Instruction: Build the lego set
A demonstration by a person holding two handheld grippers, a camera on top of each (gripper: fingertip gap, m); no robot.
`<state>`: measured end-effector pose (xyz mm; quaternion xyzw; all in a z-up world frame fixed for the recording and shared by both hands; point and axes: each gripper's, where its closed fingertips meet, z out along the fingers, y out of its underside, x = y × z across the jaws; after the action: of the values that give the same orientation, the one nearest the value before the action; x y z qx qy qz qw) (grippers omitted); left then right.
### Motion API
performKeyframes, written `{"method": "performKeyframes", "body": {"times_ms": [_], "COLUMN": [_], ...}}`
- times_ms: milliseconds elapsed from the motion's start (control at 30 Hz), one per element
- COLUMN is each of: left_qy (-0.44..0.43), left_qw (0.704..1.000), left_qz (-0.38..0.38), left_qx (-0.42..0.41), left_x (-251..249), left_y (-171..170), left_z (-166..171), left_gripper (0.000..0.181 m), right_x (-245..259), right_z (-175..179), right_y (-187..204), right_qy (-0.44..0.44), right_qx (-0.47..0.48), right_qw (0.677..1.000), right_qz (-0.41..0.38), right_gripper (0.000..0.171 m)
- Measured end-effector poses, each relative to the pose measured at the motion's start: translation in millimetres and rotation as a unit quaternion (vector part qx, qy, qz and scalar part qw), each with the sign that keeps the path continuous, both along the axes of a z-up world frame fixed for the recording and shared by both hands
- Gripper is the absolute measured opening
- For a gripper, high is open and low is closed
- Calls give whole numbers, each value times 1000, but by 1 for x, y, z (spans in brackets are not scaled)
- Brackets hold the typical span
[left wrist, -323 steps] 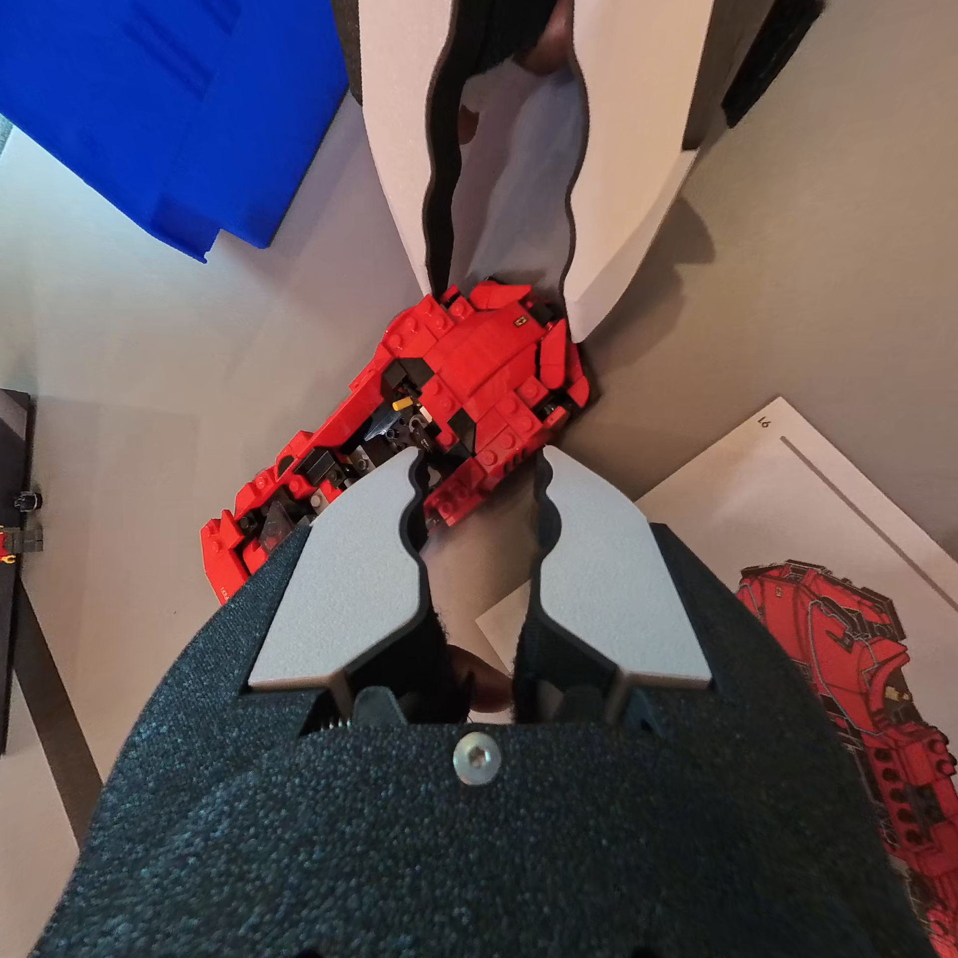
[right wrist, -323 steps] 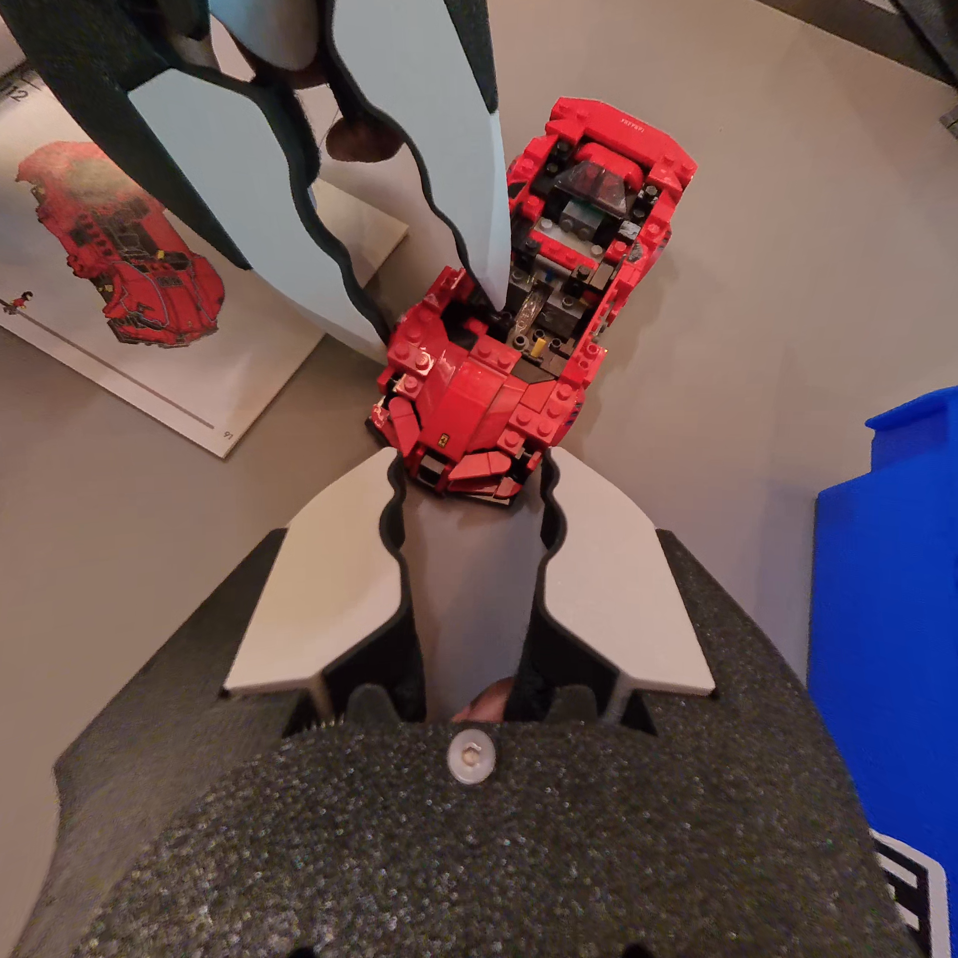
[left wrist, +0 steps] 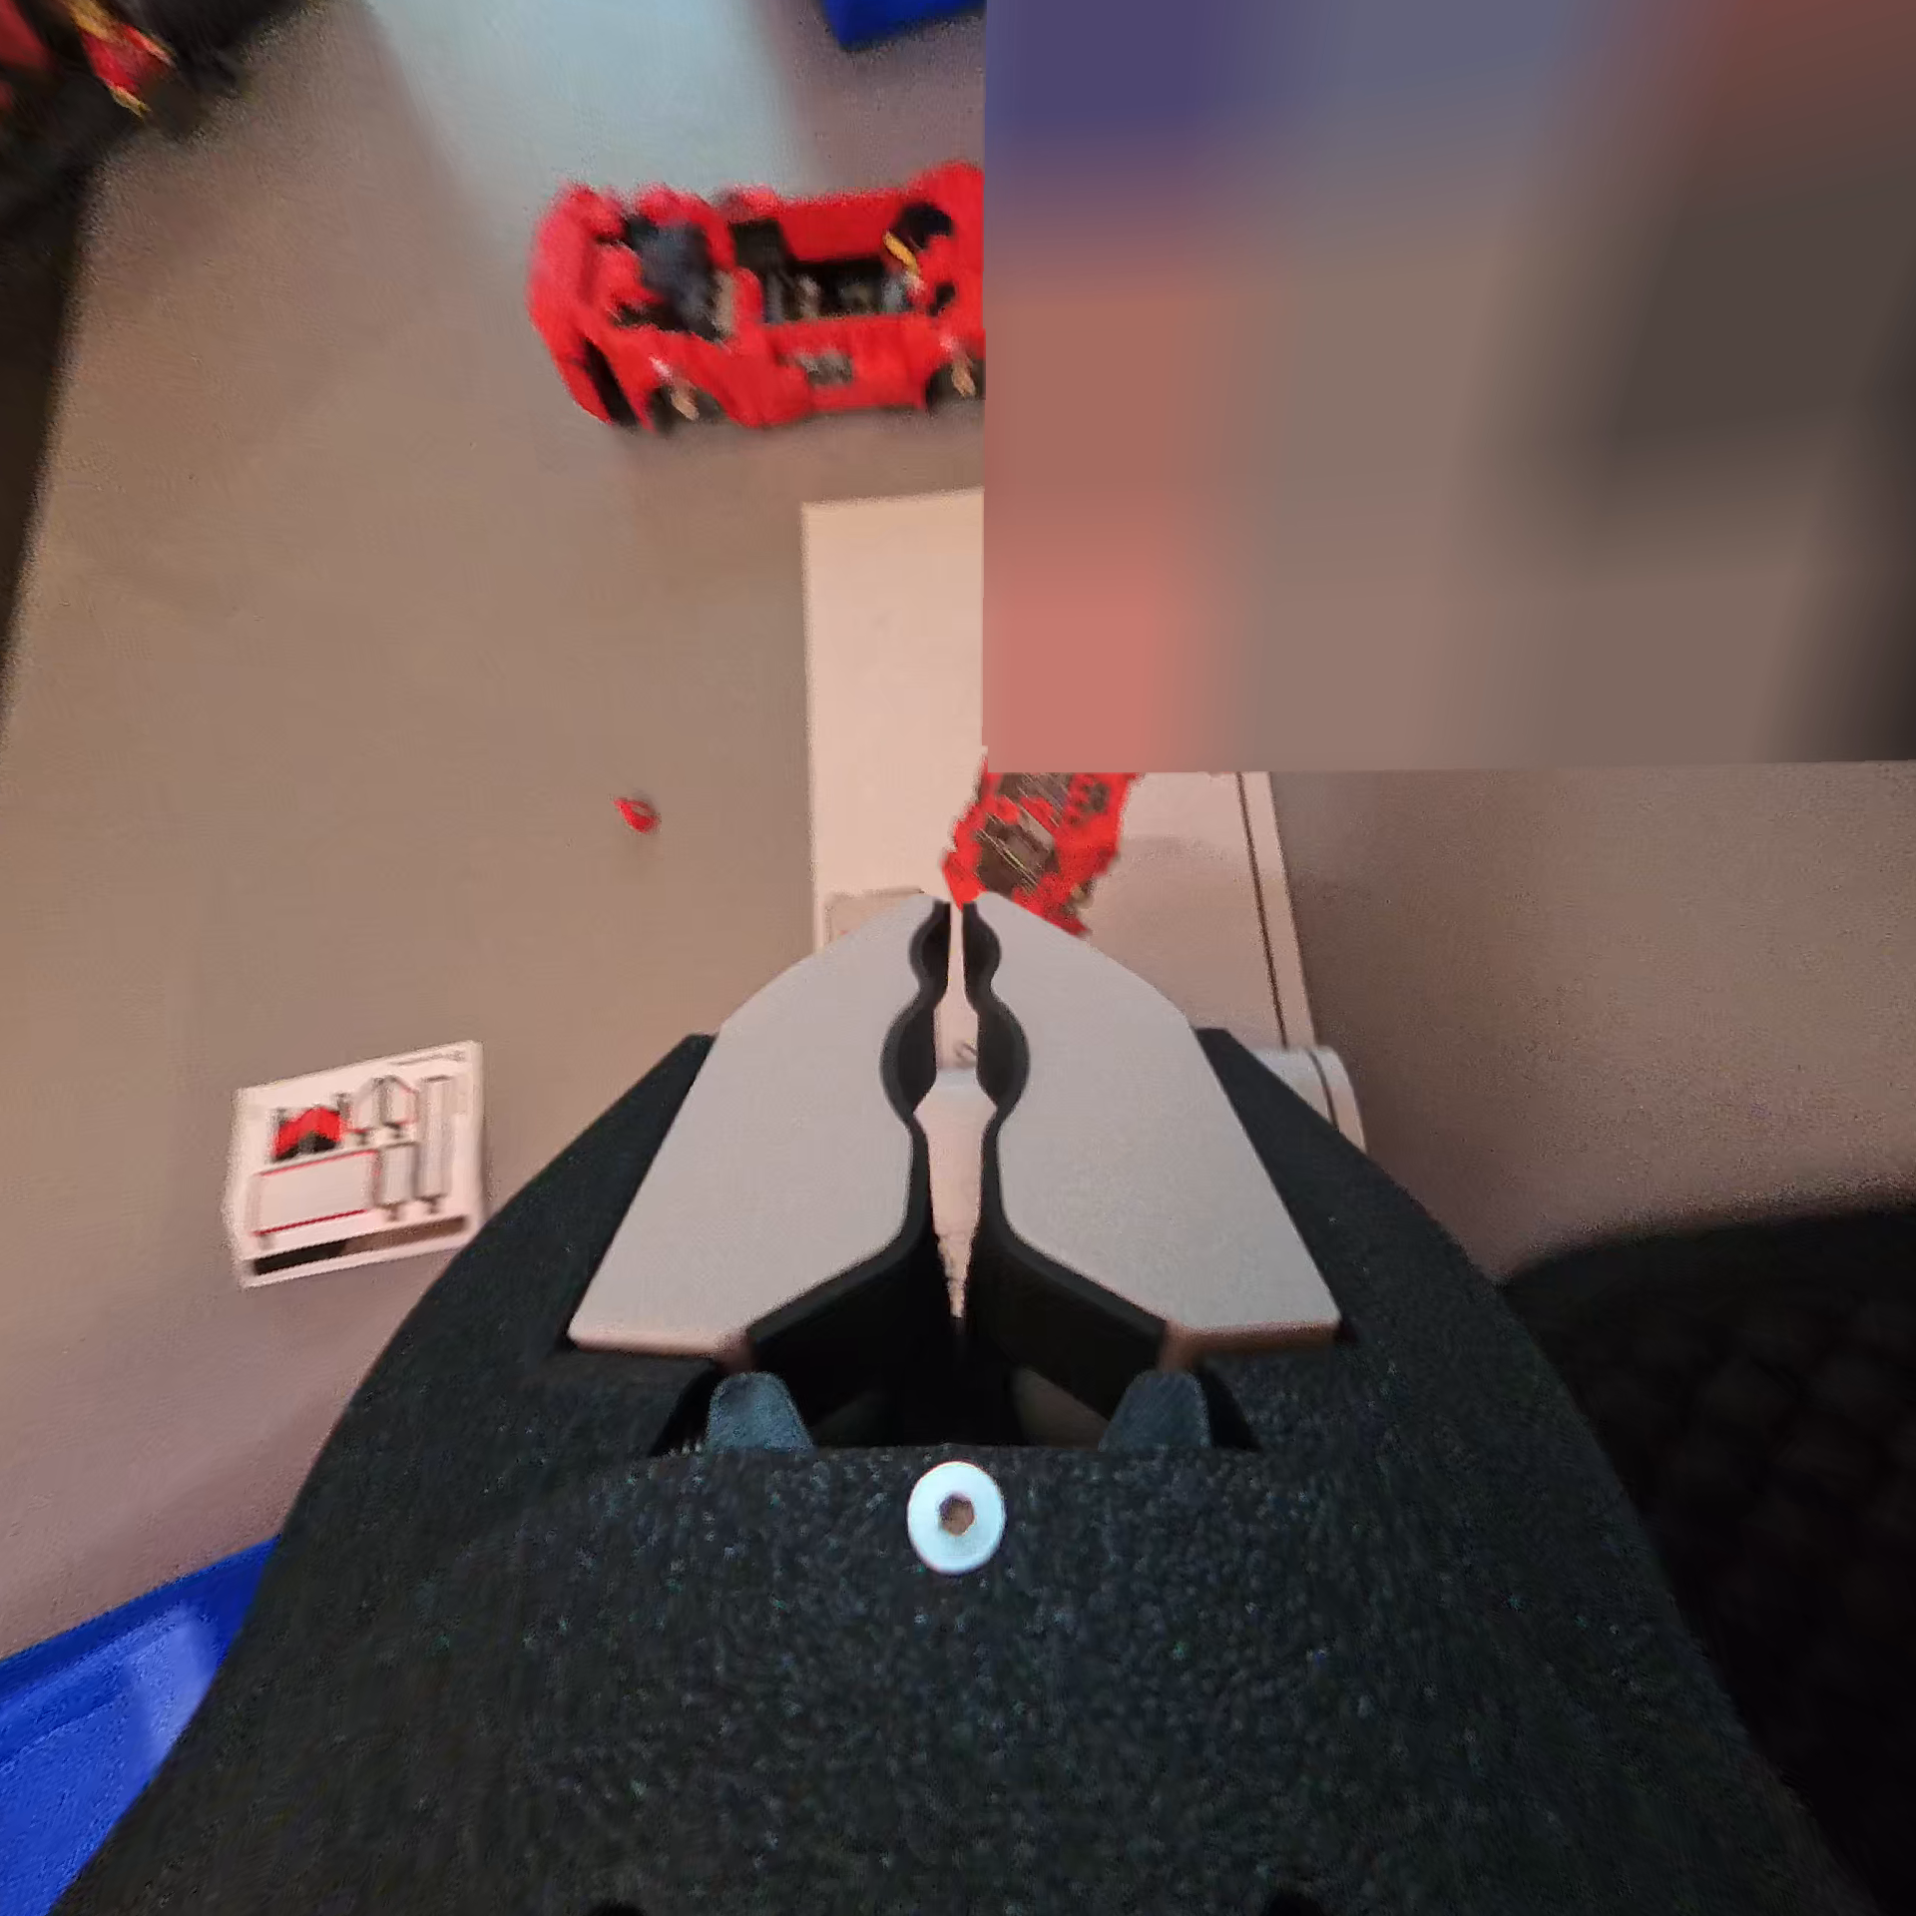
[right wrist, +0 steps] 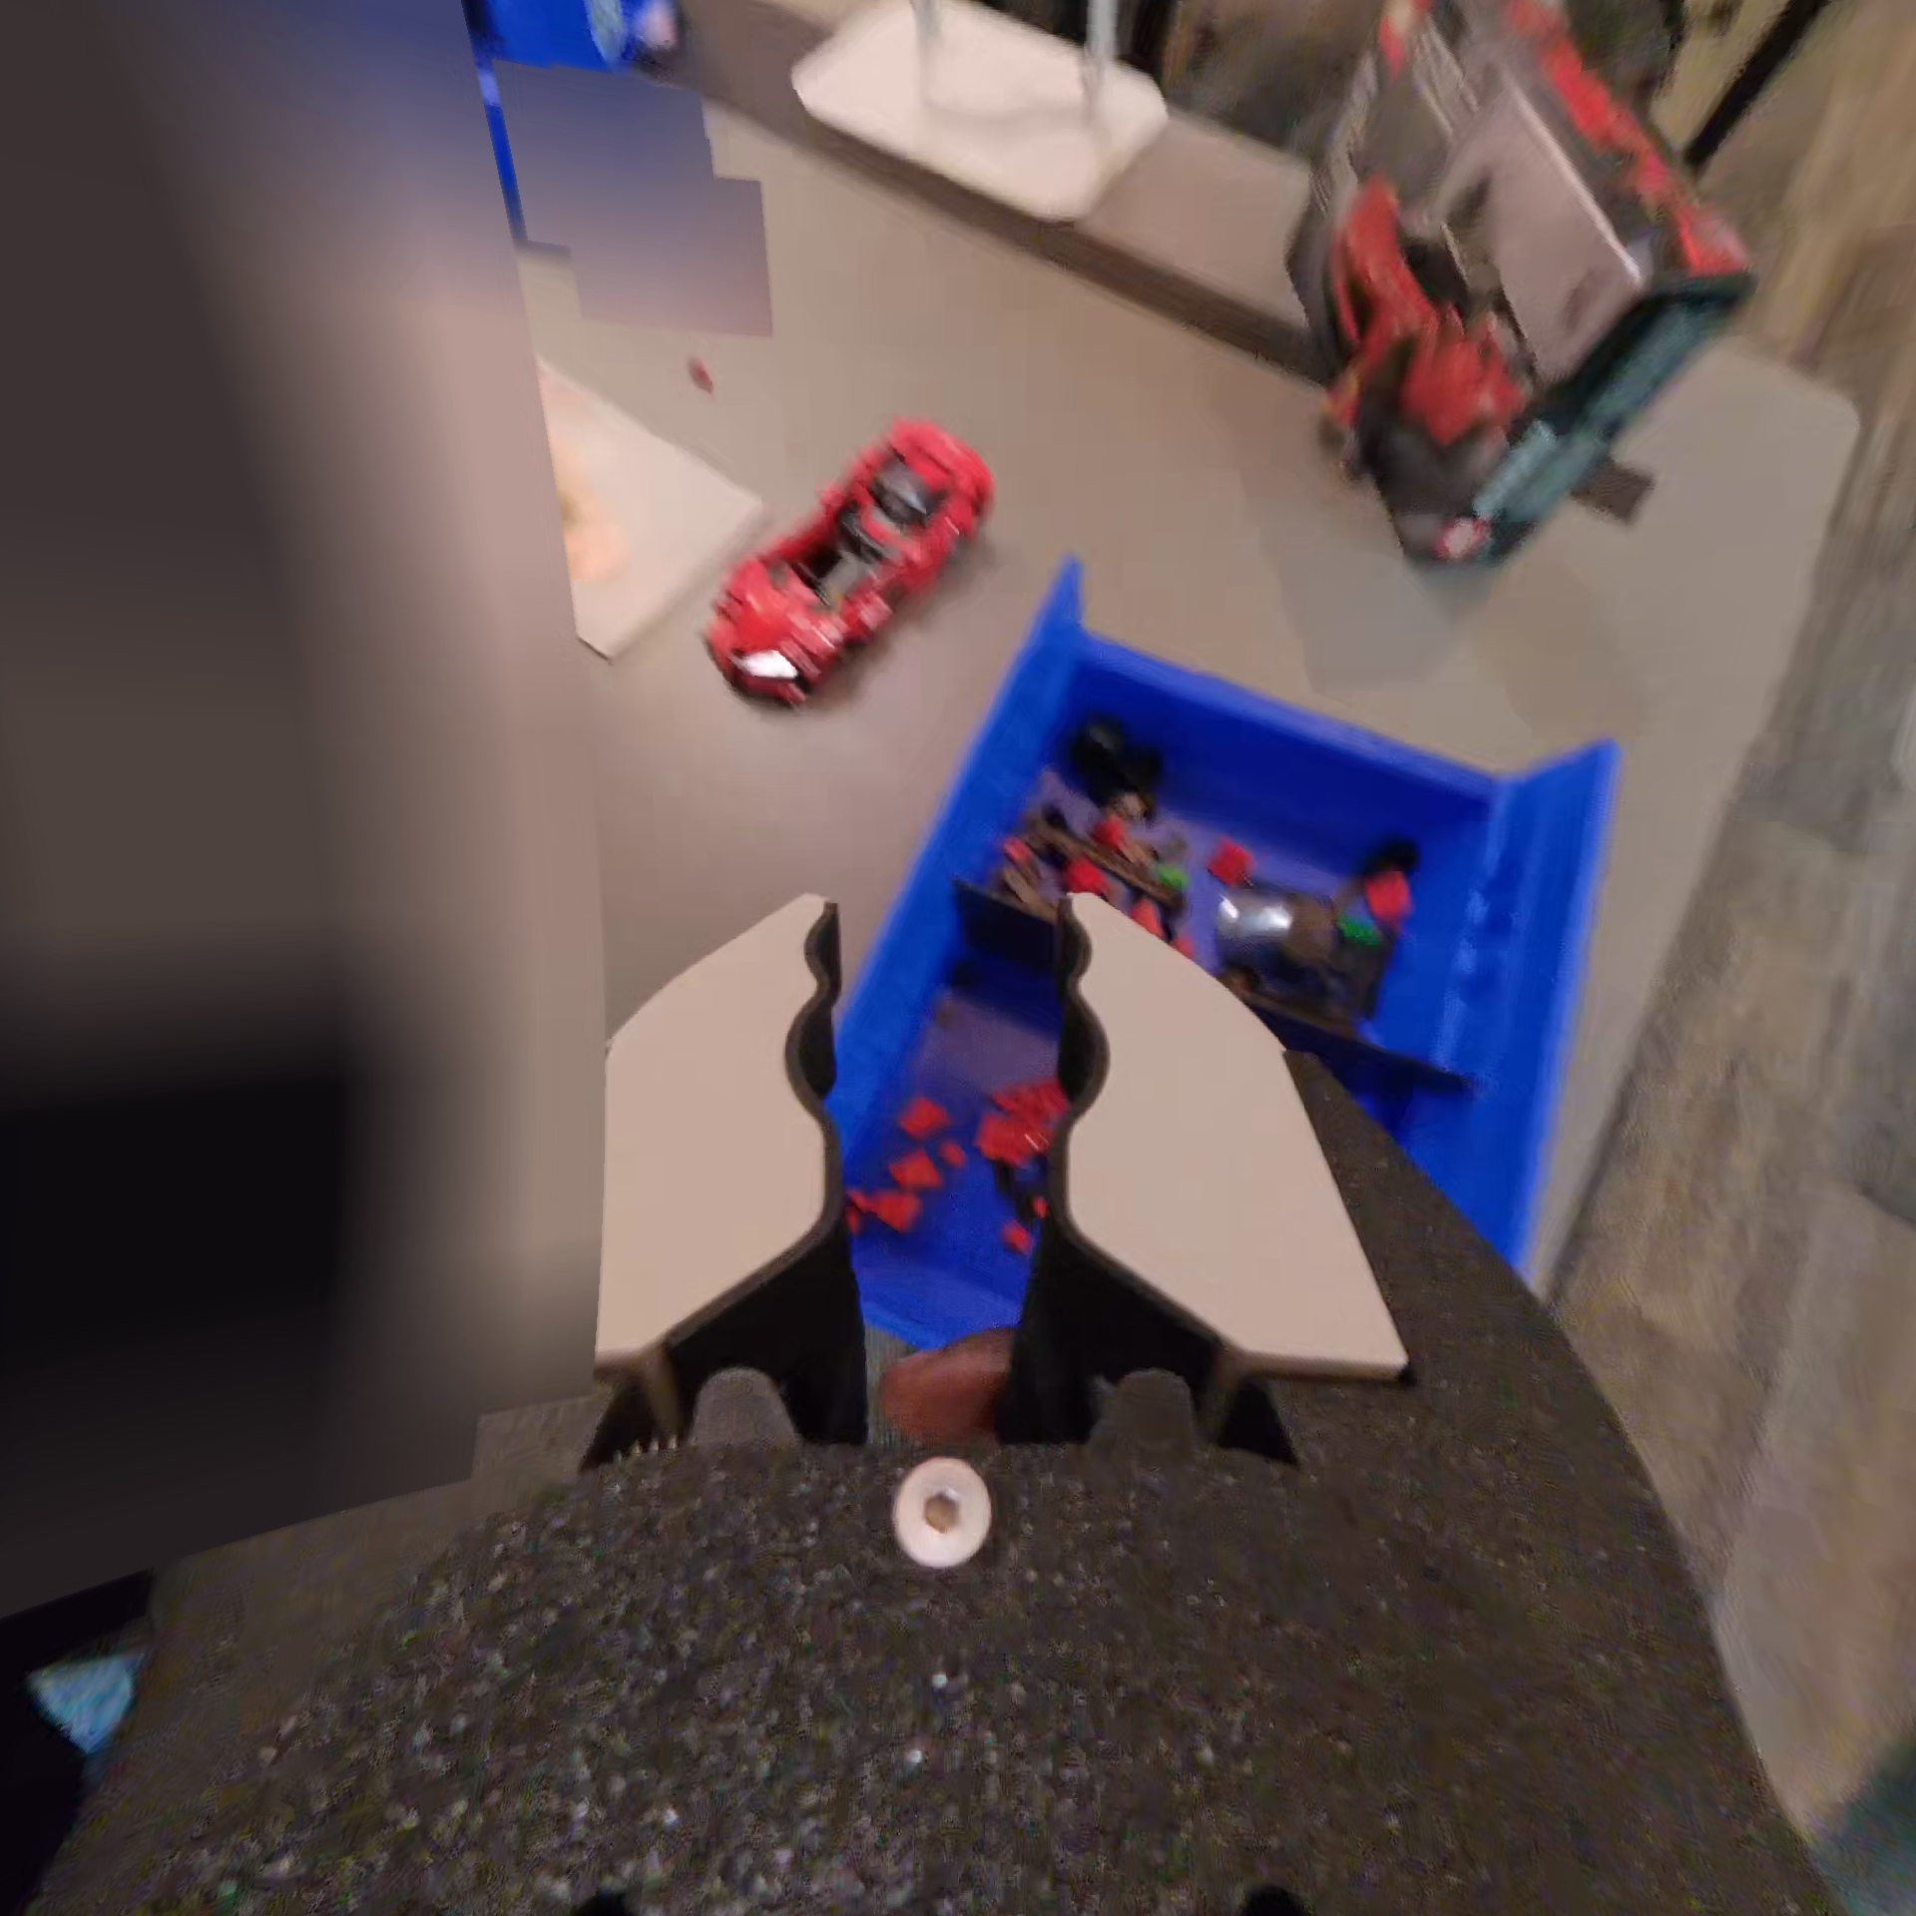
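The partly built red lego car (left wrist: 757, 311) stands on the grey table, far ahead of my left gripper (left wrist: 955, 912); it also shows in the right wrist view (right wrist: 850, 565). My left gripper is shut and empty, held above the open instruction booklet (left wrist: 892, 684). A small loose red piece (left wrist: 636, 814) lies on the table left of the booklet. My right gripper (right wrist: 946, 912) is open and empty, held high over the blue parts bin (right wrist: 1534, 933), which holds several loose red and dark pieces.
A small sticker sheet (left wrist: 358, 1161) lies on the table at the left. Part of a blue bin (left wrist: 93, 1700) shows at the lower left. The lego set box (right wrist: 1503, 301) stands at the back right, next to a white stand base (right wrist: 975, 99). Some 45 centimetres of space lies between my two pairs of fingers. The partly built red lego car (left wrist: 757, 311) is about 25 centimetres from my left fingertips. Seen from the right wrist view (right wrist: 875, 533) as well.
Both grippers have let go of the car and drawn back and up. The left has closed over the booklet; the right now hovers over the blue bin. The car lies free on the table.
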<state>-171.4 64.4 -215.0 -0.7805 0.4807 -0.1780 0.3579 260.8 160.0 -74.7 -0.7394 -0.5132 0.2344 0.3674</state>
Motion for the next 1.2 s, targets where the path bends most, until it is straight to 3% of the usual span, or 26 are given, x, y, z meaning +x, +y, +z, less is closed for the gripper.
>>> {"method": "performKeyframes", "body": {"times_ms": [200, 400, 633, 733, 833, 967, 1200], "left_qy": [-26, -47, -60, -69, -72, -77, -91], "left_qw": [994, 986, 975, 971, 972, 972, 972], "left_qz": [63, 111, 181, 195, 194, 189, 183], "left_qx": [83, 119, 113, 115, 115, 114, 114], "left_x": [15, 26, 18, 19, 22, 26, 28], "left_y": [29, 33, 26, 27, 28, 28, 20], "left_z": [44, 61, 51, 50, 48, 47, 43], "left_gripper": [3, 3, 3, 3, 3, 3, 3], "right_x": [51, 50, 25, 24, 18, 26, 17], "right_z": [-69, -135, -162, -183, -190, -203, -206], "right_y": [36, 24, 14, 14, 20, 21, 28], "right_qy": [-152, -226, -241, -298, -304, -340, -310], "right_qx": [-77, -152, -127, -96, -33, -39, 13], "right_qw": [985, 951, 926, 900, 883, 853, 862], "right_qz": [21, 146, 262, 302, 355, 395, 400], "right_gripper": [43, 47, 33, 41, 38, 42, 15]}}
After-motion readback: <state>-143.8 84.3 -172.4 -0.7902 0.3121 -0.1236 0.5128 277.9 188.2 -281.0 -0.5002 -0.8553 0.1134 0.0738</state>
